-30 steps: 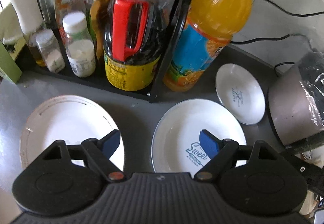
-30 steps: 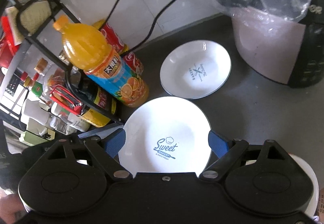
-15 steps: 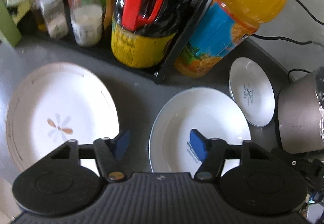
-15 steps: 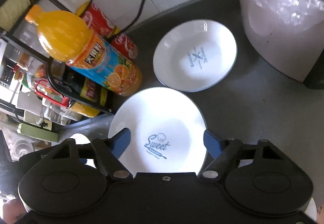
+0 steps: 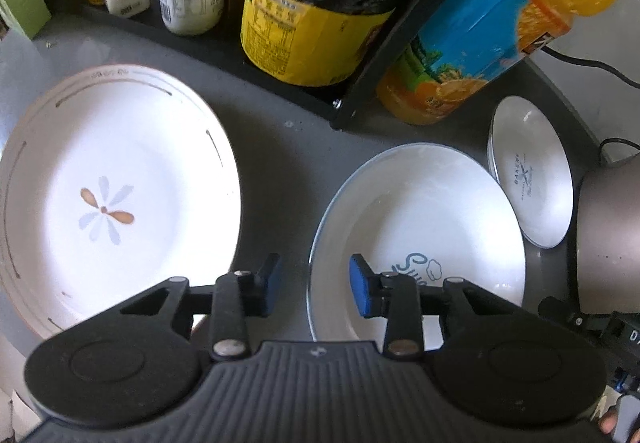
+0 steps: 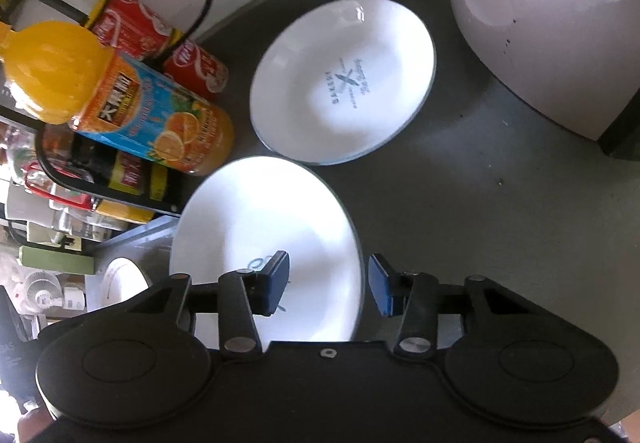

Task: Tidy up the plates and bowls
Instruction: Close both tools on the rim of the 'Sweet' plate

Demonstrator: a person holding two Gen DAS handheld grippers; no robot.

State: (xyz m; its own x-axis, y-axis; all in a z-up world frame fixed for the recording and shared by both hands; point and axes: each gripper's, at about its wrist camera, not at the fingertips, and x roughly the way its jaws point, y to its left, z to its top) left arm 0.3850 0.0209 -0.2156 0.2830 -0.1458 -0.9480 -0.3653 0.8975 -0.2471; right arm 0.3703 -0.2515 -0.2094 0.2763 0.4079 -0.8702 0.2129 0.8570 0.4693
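A white deep plate printed "Sweet" [image 5: 420, 227] [image 6: 260, 219] lies on the grey counter. My left gripper [image 5: 314, 285] hangs low over its left rim. The jaws are closing, the rim runs between the blue pads, and neither pad touches it. My right gripper [image 6: 328, 285] straddles the opposite rim the same way, also closing with its pads clear of it. A larger white plate with a flower [image 5: 112, 195] lies to the left. Behind the "Sweet" plate, to the right, sits a smaller white bowl with a bakery print [image 5: 528, 179] [image 6: 344, 83].
A black rack [image 5: 384, 55] behind the plates holds a dark jug with a red handle [image 5: 316, 3] and several jars. An orange juice bottle [image 5: 500, 23] and red cans [image 6: 160, 39] stand by it. A rounded cooker [image 6: 540, 23] stands on the right, close to the small bowl.
Both grippers have sunk toward the "Sweet" plate and their jaws have narrowed. Each pair of pads now straddles one side of the plate's rim.
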